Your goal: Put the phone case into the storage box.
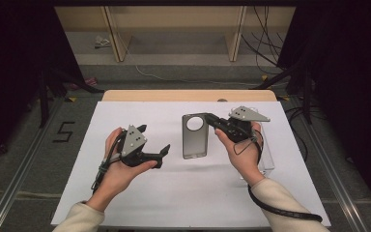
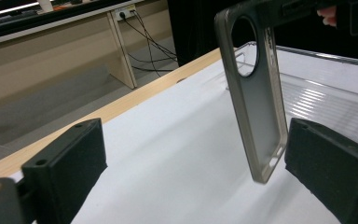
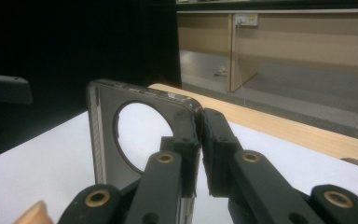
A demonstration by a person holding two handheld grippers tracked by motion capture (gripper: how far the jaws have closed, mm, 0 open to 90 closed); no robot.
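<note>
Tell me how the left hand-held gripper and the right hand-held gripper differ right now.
The left hand-held gripper has its jaws spread wide with nothing pressed between them; the right hand-held gripper is shut on the top corner of the grey phone case, beside its round camera hole. The left one sits off to the case's left, apart from it; the right one holds the case up off the white table. Both are black, with a grey plate and trailing cable.

Phone case (image 1: 194, 136) over the middle of the white sheet (image 1: 183, 193) on the table (image 1: 188, 94), pinched at its upper right corner by the right gripper (image 1: 208, 118); clear tray (image 1: 266, 154) right of it, left gripper (image 1: 154, 141) left, apart, wall sockets (image 2: 123, 11) behind.
</note>
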